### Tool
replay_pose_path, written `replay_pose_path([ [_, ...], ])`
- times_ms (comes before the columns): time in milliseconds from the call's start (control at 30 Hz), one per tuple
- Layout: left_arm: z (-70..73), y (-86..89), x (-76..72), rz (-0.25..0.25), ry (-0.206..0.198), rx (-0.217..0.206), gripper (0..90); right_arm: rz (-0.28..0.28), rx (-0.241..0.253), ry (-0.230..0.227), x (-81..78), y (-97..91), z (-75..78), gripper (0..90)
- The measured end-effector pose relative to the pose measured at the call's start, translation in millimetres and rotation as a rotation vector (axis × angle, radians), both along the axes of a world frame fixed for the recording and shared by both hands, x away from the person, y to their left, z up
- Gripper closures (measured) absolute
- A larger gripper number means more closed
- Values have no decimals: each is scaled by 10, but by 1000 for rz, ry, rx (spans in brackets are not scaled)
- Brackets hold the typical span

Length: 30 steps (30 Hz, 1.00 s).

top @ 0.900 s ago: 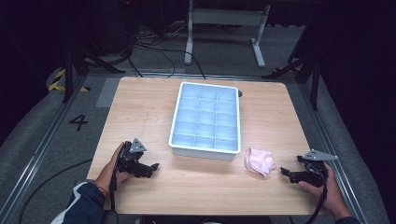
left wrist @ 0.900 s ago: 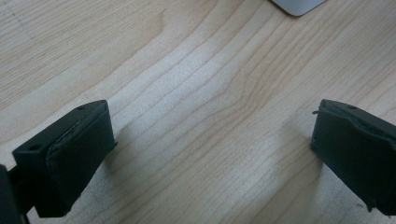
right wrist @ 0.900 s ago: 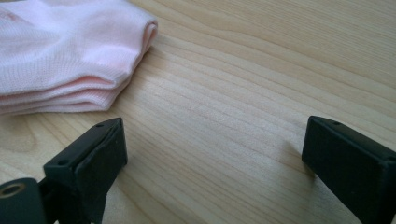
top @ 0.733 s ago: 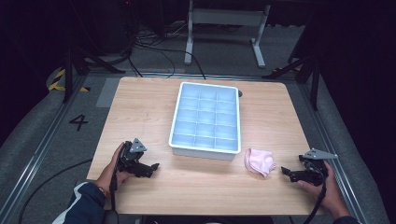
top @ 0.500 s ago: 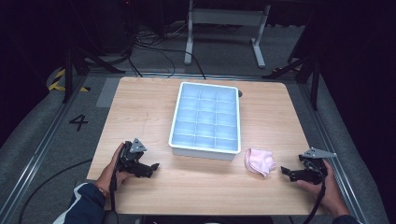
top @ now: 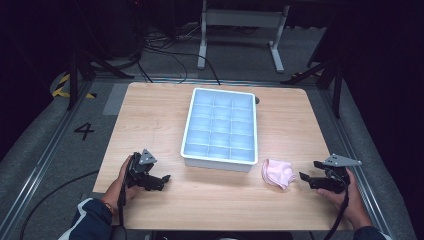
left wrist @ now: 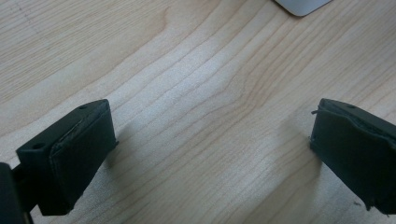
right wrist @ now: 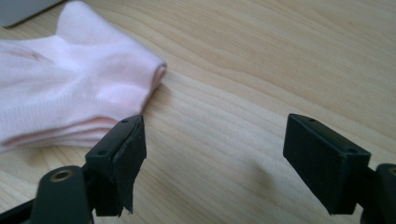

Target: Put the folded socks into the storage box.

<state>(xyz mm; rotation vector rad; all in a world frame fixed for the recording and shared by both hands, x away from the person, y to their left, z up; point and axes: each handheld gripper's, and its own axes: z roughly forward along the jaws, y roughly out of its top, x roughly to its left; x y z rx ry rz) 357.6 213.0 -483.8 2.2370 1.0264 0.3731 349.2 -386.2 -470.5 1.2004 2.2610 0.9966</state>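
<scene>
A folded pink sock [top: 278,173] lies on the wooden table just right of the tray's near right corner. In the right gripper view the sock [right wrist: 70,98] sits ahead and to the left. My right gripper [top: 306,178] rests on the table right of the sock, its tips close to the cloth, open with only bare wood between the jaws [right wrist: 212,158]. My left gripper [top: 161,182] rests near the table's front left, pointing right, open over bare wood [left wrist: 210,144].
A pale blue tray [top: 188,127] with several compartments stands mid-table; one of its corners [left wrist: 303,5] shows at the top of the left gripper view. The table's front edge runs close under both hands. Cables and a metal stand lie on the floor beyond.
</scene>
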Motion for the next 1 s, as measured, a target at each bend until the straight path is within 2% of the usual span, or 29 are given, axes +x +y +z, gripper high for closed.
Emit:
replay_pose_path([
  [67,2,1,0,0,-2,2,6,5,7,-4,9,16,17,232],
  [233,3,0,-7,-17,-2,-2,19,59,32,-23,81,147,132,233],
  [367,2,0,-5,-18,-3,-3,17,86,34,-34,121,243,188,239],
  [400,3,1,-5,-18,-1,0,17,110,26,-42,153,345,221,239],
  [467,3,1,-4,-18,-1,-1,17,133,26,-38,179,425,229,244],
  [767,0,4,10,-30,-3,-5,16,180,-10,-3,255,642,150,213],
  [933,-1,5,9,-30,-4,-5,16,192,-31,32,310,725,64,199],
  [1000,-1,6,8,-30,-5,-4,16,180,-42,28,326,749,35,192],
])
